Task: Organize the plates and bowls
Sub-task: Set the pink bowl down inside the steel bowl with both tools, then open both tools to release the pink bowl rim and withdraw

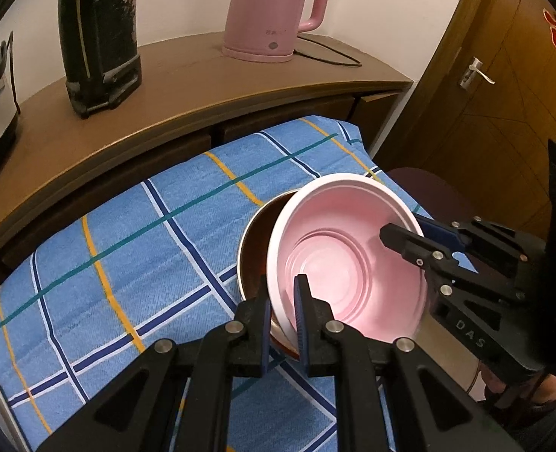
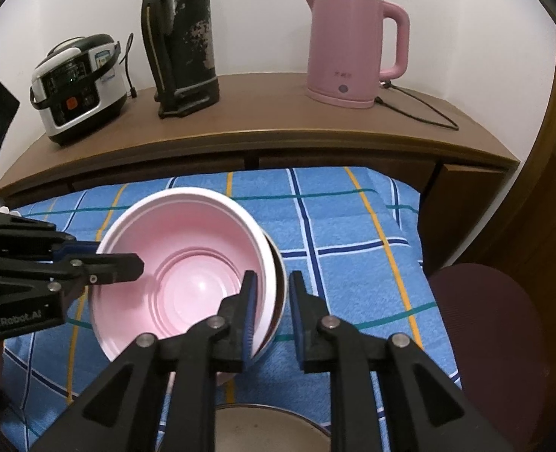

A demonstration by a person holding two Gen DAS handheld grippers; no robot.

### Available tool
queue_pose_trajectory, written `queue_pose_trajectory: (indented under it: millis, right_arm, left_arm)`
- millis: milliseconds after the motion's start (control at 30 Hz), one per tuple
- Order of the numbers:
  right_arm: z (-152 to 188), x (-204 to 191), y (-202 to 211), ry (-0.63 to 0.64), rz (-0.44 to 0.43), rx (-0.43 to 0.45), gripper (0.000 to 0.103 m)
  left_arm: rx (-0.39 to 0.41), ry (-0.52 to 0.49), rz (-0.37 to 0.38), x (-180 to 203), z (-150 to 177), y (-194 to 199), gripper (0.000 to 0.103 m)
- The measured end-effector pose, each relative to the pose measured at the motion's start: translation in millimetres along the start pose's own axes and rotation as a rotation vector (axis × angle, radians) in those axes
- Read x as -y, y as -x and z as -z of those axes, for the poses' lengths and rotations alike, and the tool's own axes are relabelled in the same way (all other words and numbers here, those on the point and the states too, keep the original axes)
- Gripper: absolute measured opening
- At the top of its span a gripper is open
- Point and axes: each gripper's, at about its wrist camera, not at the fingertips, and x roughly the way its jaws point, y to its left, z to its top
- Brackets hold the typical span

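1. The pink bowl (image 1: 349, 260) is seen tilted inside a darker metal bowl (image 1: 253, 241), which rests on the blue checked cloth (image 1: 127, 245); only a crescent of the metal bowl's rim shows beside the pink one.
2. The pink bowl's near rim is clamped by the left gripper (image 1: 283, 312), whose blue-padded jaws are closed on the white edge, one finger inside the bowl and one outside.
3. The opposite rim is straddled by the right gripper (image 2: 272, 301): one finger is placed inside the pink bowl, the other outside the metal bowl's rim, and a gap is seen beside the outer pad, so the jaws are read as slightly parted and not pressing.
4. In the right wrist view a second, brownish dish (image 2: 262, 429) is partly shown at the bottom edge, under the gripper.
5. Behind the cloth a wooden counter (image 2: 278, 132) is seen, on which a pink kettle (image 2: 349, 45), a worn black flask (image 2: 180, 37) and a rice cooker (image 2: 78, 83) are stood.
6. A wooden door (image 1: 503, 86) is shown at the right in the left wrist view
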Motion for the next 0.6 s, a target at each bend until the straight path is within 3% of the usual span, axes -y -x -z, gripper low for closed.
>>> queue_pose_trajectory:
  millis: [133,200,267,600]
  right_arm:
    - [-1.5,1.3,6.5,-0.001,0.005,0.017,0.017]
    - [-1.8,1.0,8.9,0.003,0.022,0.024,0.025]
    - [-2.1,3.2,9.9,-0.002,0.036,0.033,0.044]
    - [-1.9,3.0,4.5,0.0,0.048,0.019,0.043]
  left_arm:
    - [-0.009,0.005,0.001,-0.5,0.5,-1.0,0.013]
    - [-0.011,0.012,0.003,-1.5,0.6,-0.6,0.013]
    - [-0.012,0.012,0.002,-2.0,0.1,0.0,0.013]
    - [-0.018,-0.015,-0.008,2.6,0.2,-1.3,0.016]
